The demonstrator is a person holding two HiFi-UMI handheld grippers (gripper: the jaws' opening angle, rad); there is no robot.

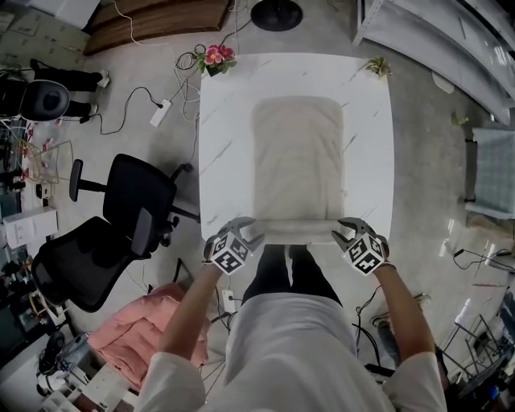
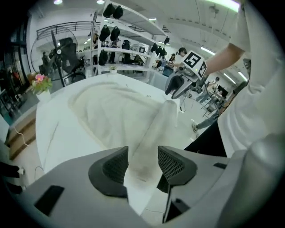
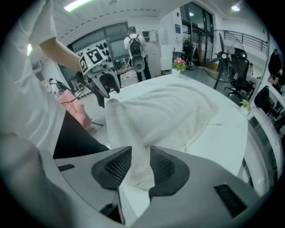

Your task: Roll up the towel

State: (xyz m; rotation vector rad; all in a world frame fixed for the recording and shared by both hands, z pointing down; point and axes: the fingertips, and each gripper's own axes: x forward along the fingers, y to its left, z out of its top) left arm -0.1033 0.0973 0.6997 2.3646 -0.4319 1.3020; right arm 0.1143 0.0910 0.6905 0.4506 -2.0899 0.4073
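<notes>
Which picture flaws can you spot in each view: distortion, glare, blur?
Head view: even light, pale towel barely separates from white table. Left gripper view: fisheye bends the shelving, corners black. Right gripper view: same bending, ceiling light glares.

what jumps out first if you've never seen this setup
A cream towel lies flat on the white table, its near edge rolled up. One end of the rolled edge sits in the left tongs, the other in the right tongs. A black office chair stands left of the table.

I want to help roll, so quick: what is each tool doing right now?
Left tool: open, towel between its jaws, not pinched.
Right tool: closed on the towel.
</notes>
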